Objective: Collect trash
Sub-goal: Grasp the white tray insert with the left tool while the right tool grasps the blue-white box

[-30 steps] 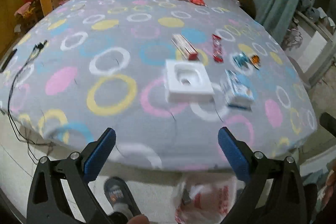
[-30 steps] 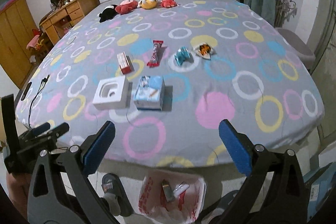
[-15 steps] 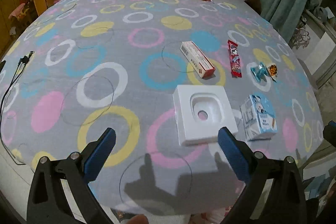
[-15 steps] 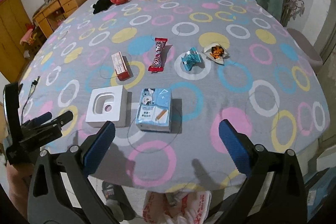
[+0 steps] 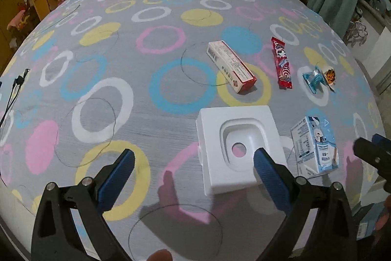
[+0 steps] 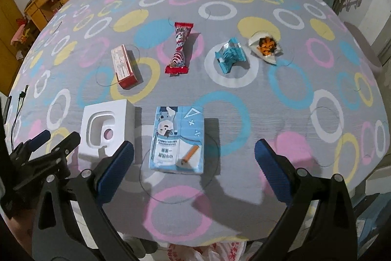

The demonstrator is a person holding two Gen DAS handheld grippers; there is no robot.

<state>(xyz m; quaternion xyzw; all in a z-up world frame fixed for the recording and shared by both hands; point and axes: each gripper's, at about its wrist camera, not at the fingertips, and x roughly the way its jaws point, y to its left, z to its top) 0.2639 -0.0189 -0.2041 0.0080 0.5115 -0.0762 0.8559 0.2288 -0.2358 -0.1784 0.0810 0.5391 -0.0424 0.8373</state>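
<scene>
Left wrist view shows the left gripper (image 5: 193, 163) spread wide and holding nothing, low over the bed (image 5: 122, 80), with its right pad in front of the white foam tray (image 5: 215, 138). The right gripper (image 6: 194, 158), also wide open and empty, hovers above the blue tissue pack (image 6: 177, 138), which lies just beside the tray. Farther back on the bedspread lie the red-ended carton (image 6: 123, 65), the red candy wrapper (image 6: 179, 45), the crumpled teal wrapper (image 6: 229, 55) and the orange-and-white wrapper (image 6: 265, 47). A red-printed plastic bag (image 6: 207, 250) sits below the bed's near edge, probably the trash bag.

The main risk appears to be the tray: it looks wide, smooth and light, so an off-centre grip across its walls could let it pivot or pop out. The two grippers work close together, and a careless reach might knock the tissue pack or make the tools collide. The soft bedding may also give under a descending finger, dragging fabric into the grasp.
</scene>
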